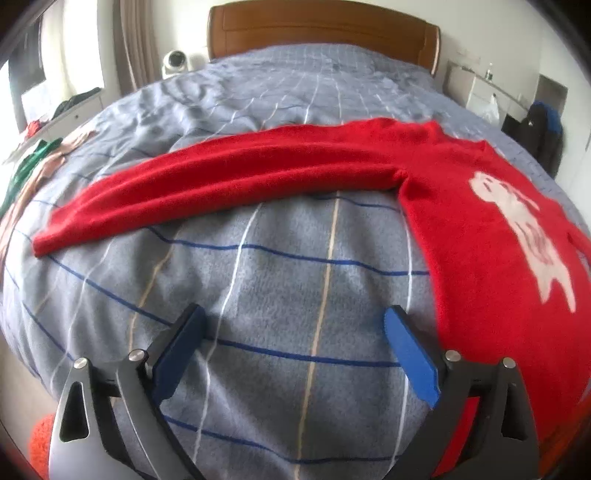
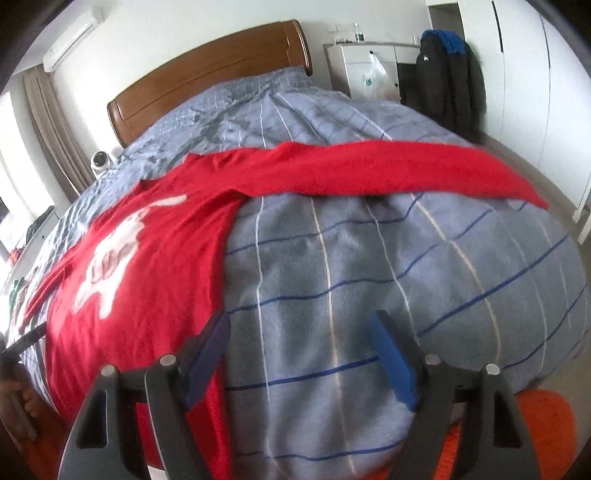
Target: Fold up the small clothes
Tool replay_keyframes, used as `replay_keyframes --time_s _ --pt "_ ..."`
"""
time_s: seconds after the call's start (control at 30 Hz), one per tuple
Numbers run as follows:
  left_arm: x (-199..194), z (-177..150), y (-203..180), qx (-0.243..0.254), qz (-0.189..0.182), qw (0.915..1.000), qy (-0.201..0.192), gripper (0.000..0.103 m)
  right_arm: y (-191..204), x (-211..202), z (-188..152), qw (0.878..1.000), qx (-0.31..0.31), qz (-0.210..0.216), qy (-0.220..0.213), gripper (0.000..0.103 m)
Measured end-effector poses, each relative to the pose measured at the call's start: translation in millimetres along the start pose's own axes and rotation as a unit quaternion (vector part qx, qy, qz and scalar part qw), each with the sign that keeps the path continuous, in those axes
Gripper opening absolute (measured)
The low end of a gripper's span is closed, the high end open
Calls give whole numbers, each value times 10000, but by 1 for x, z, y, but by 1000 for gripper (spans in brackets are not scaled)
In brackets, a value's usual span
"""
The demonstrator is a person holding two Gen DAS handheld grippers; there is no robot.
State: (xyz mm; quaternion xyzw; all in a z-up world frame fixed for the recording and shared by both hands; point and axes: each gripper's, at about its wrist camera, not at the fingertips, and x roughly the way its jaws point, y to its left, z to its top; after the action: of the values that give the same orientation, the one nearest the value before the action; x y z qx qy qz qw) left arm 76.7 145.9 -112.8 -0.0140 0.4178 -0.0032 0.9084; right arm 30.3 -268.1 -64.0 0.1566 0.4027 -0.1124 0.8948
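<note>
Both hand-held grippers (image 1: pixel 295 325) (image 2: pixel 299 332) spread empty, red sweater (image 1: pixel 480 229) flat on plaid duvet (image 1: pixel 280 266), perhaps clothes (image 1: pixel 33 162) far left.

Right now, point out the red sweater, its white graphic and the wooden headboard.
red sweater (image 1: pixel 229 184): left wrist view, middle of the outstretched sleeve.
white graphic (image 2: pixel 110 247): right wrist view, centre of the print on the chest.
wooden headboard (image 1: pixel 321 31): left wrist view, middle of the panel.

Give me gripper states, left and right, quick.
Left gripper: open, empty, over the bedspread beside the red sweater.
Right gripper: open, empty, at the sweater's edge.
</note>
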Motion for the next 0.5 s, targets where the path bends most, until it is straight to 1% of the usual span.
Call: replay_keyframes --time_s 0.13,0.33,0.5 --pt "-1 0 -1 -5 12 10000 -2 99 -2 -1 0 9999 93 36 -23 77" --pt "-1 -1 0 -83 31 10000 33 100 -2 3 -2 10000 58 -5 70 77" --pt "-9 1 2 -223 12 9997 -54 100 -2 3 -1 9999 68 -2 84 77"
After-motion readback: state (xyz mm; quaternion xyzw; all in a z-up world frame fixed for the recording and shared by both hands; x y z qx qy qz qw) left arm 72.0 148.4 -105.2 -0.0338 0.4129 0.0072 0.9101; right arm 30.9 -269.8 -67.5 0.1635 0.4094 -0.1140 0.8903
